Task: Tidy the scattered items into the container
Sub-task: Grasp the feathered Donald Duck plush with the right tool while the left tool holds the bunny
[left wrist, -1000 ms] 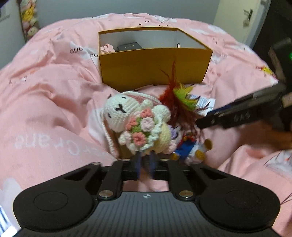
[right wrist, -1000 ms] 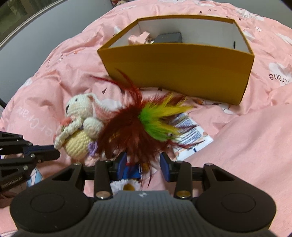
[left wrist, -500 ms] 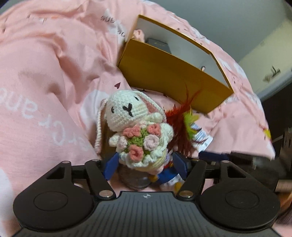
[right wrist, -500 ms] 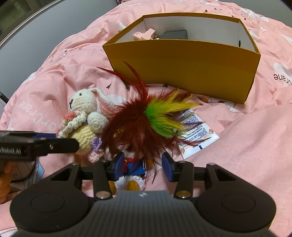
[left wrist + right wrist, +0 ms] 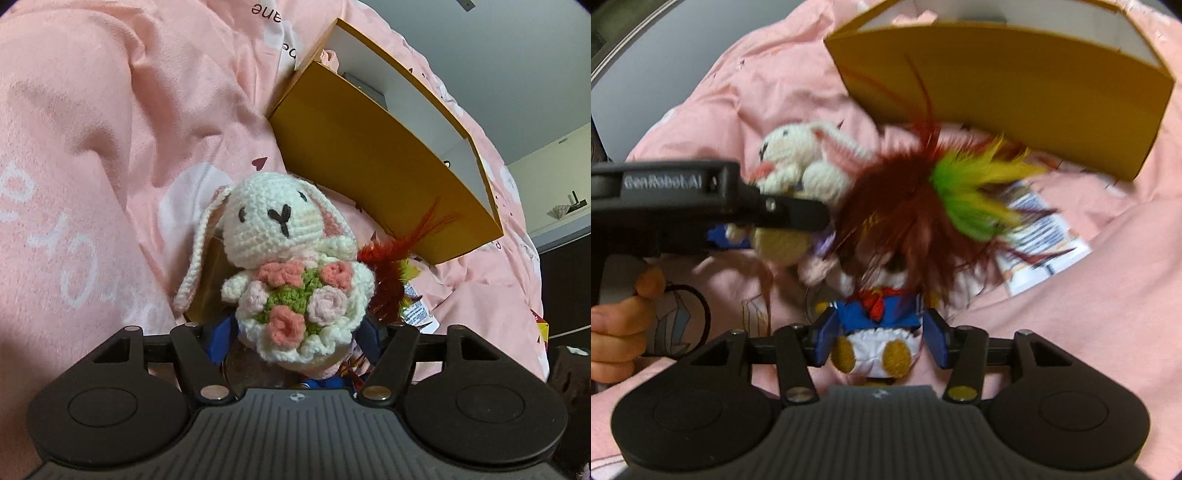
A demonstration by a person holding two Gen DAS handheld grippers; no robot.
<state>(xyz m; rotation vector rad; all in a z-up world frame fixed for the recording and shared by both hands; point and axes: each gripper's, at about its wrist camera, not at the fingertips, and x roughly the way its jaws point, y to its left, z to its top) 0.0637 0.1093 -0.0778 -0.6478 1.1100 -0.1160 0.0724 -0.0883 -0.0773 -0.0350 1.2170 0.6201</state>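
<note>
Crocheted white rabbit (image 5: 291,266) fills the left wrist view, standing between the left gripper (image 5: 295,339) fingers, which have just spread and stand released; the yellow box (image 5: 384,162) sits at one o'clock. In the right wrist view the right gripper (image 5: 881,341), opening, brackets a sailor-suited duck toy (image 5: 877,332) below red-green feathers (image 5: 923,199).

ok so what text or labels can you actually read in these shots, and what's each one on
"GenRobot.AI": side of the left gripper, in the right wrist view.
"ane": upside down, white on the pink duvet.
Larger white letters on the duvet at left: cut off, unclear.
Printed leaflet: too blurred to read.
</note>
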